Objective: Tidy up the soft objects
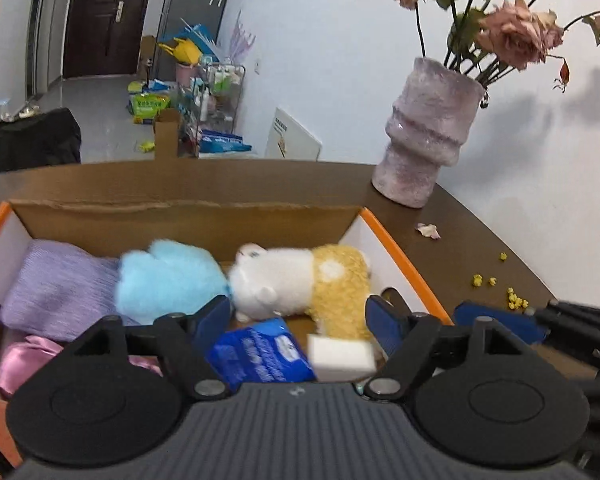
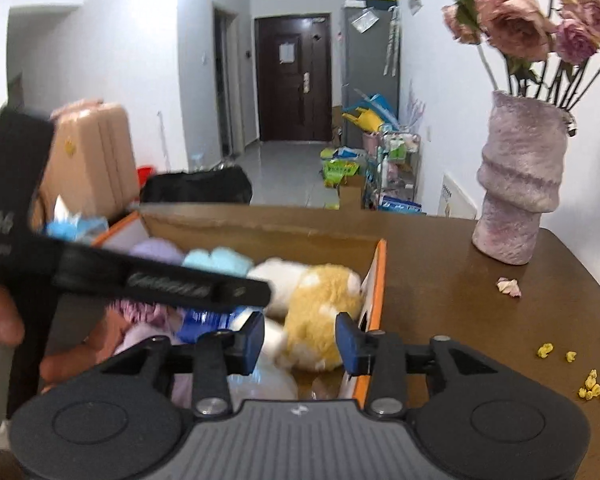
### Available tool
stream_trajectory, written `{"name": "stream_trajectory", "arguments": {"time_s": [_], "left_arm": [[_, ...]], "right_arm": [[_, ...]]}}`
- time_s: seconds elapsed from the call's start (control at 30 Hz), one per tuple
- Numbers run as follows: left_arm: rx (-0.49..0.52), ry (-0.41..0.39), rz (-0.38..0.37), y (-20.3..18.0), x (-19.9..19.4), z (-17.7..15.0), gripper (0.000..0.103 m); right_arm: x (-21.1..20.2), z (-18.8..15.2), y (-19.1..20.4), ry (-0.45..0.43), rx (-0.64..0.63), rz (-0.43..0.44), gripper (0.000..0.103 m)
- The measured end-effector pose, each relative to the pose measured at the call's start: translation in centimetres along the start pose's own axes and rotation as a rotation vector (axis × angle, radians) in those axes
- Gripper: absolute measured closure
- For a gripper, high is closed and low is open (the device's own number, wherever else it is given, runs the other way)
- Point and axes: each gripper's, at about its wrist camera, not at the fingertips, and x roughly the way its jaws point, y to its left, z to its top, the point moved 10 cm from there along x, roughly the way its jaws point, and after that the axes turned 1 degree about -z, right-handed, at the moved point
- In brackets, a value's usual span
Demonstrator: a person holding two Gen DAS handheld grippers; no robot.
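Observation:
An open cardboard box point(image 1: 396, 256) with an orange rim holds soft things: a purple knit piece point(image 1: 56, 284), a light blue fluffy piece point(image 1: 168, 280), a white and yellow plush toy point(image 1: 300, 284), a pink satin cloth point(image 1: 24, 360) and a blue tissue pack point(image 1: 260, 354). My left gripper point(image 1: 298, 316) hangs open over the box. A blurred white foam block point(image 1: 340, 356) lies between its jaws, clear of both pads. My right gripper point(image 2: 300, 342) stands open just above the plush toy point(image 2: 320, 312) at the box's right end, pressing on nothing.
A purple vase point(image 2: 520, 184) of dried roses stands on the brown table point(image 2: 440, 280) right of the box, with a fallen petal point(image 2: 508, 286) and yellow crumbs point(image 2: 592, 388) near it. The left gripper's black body point(image 2: 140, 276) and a hand point(image 2: 0, 320) cross the right wrist view.

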Motion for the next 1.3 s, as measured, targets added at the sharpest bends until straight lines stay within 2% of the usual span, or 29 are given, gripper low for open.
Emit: {"name": "stream_trajectory", "arguments": {"time_s": [0.17, 0.33, 0.43, 0.53, 0.57, 0.6, 0.67, 0.73, 0.87, 1.1, 1.3], "left_arm": [[0.039, -0.044, 0.077, 1.5, -3.9, 2.1, 0.026], [0.061, -0.108, 0.132, 3.0, -10.2, 3.8, 0.024], [0.079, -0.175, 0.168, 3.5, -14.7, 3.9, 0.018], [0.09, -0.258, 0.214, 4.1, -18.9, 2.8, 0.013], [0.094, -0.293, 0.24, 4.3, -20.3, 2.3, 0.008], [0.101, -0.325, 0.259, 4.4, -21.4, 1.8, 0.005], [0.124, -0.398, 0.276, 4.2, -23.7, 0.9, 0.004], [0.15, -0.445, 0.287, 3.7, -25.5, 0.0, 0.003], [0.169, -0.501, 0.287, 2.7, -28.1, -1.3, 0.001], [0.174, -0.522, 0.287, 1.4, -32.1, -4.2, 0.0], [0.161, -0.516, 0.304, 0.5, -36.9, -10.5, 0.0]], "right_arm": [[-1.7, 2.5, -0.2, -0.02, 0.042, 0.005, 0.063], [-4.8, 4.7, 0.7, -0.05, 0.04, 0.001, 0.053], [-7.4, 5.5, 1.9, -0.078, 0.035, 0.007, 0.047], [-10.1, 5.6, 3.2, -0.133, 0.025, -0.017, 0.027], [-10.9, 5.5, 3.6, -0.166, 0.021, -0.028, 0.013], [-11.6, 5.4, 4.0, -0.198, 0.012, -0.036, 0.005], [-13.0, 4.9, 4.8, -0.269, -0.006, -0.063, 0.004], [-14.0, 4.3, 5.5, -0.303, -0.016, -0.082, 0.004], [-16.2, 3.3, 6.5, -0.36, 0.005, -0.098, 0.003], [-20.6, 1.5, 8.8, -0.414, 0.008, -0.112, 0.001], [-26.4, -3.3, 11.1, -0.444, 0.011, -0.115, 0.0]]}}
